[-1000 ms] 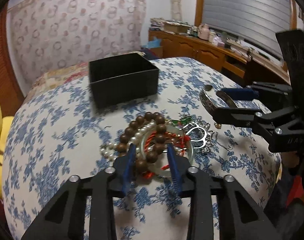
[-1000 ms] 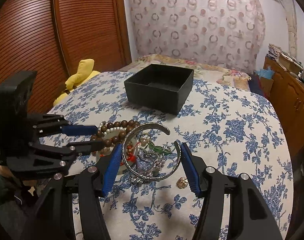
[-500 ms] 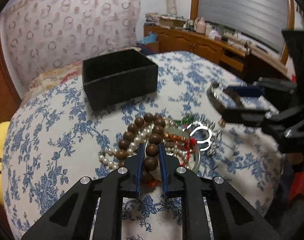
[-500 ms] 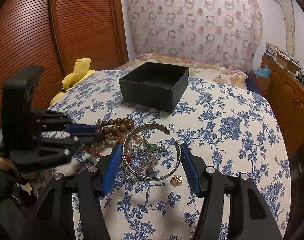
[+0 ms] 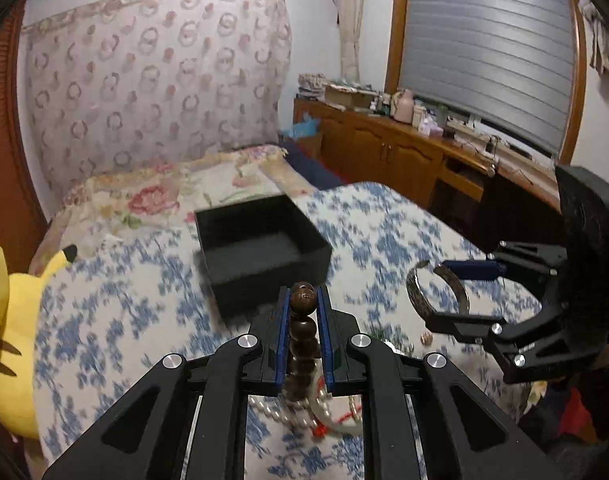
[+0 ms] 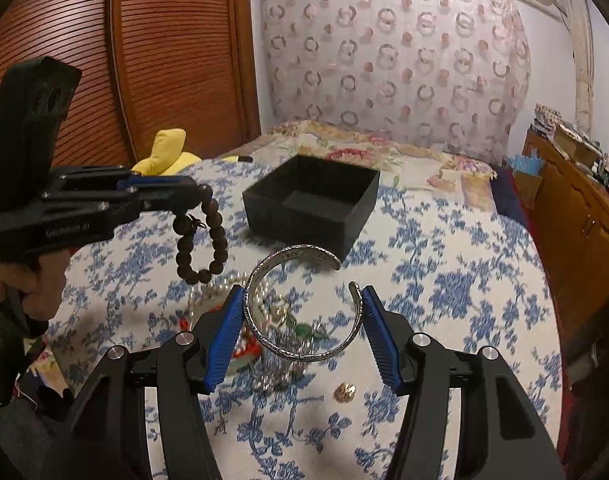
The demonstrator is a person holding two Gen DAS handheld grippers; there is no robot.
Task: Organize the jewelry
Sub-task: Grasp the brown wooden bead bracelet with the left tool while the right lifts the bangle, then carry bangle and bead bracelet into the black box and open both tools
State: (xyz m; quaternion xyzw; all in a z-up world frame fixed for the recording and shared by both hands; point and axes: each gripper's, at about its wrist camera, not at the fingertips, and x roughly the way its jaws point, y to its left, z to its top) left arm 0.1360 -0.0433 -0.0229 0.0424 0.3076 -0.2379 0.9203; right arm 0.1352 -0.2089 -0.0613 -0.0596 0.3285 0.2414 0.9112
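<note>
My left gripper [image 5: 303, 300] is shut on a brown wooden bead bracelet [image 5: 302, 332], lifted off the bed; in the right wrist view the bracelet [image 6: 202, 236] hangs as a loop from that gripper [image 6: 198, 196]. My right gripper [image 6: 302, 300] is shut on a silver open cuff bangle [image 6: 300, 304], held above the jewelry pile [image 6: 272, 332]; the left wrist view shows the bangle [image 5: 434, 286] at the right. A black open box [image 6: 312, 200] [image 5: 260, 248] sits empty further back on the blue-flowered bedspread. Pearls and a red-corded ring [image 5: 328, 412] lie below the left gripper.
A small gold piece [image 6: 344, 391] lies alone near the right gripper. A yellow plush toy [image 5: 8, 344] rests at the bed's left edge. A wooden cabinet [image 5: 404, 156] with clutter runs along the right wall, a slatted wooden door [image 6: 152, 60] stands on the left.
The left gripper shut on the wooden bead bracelet and raised it off the pile toward the box. The right gripper kept holding the bangle in nearly the same place.
</note>
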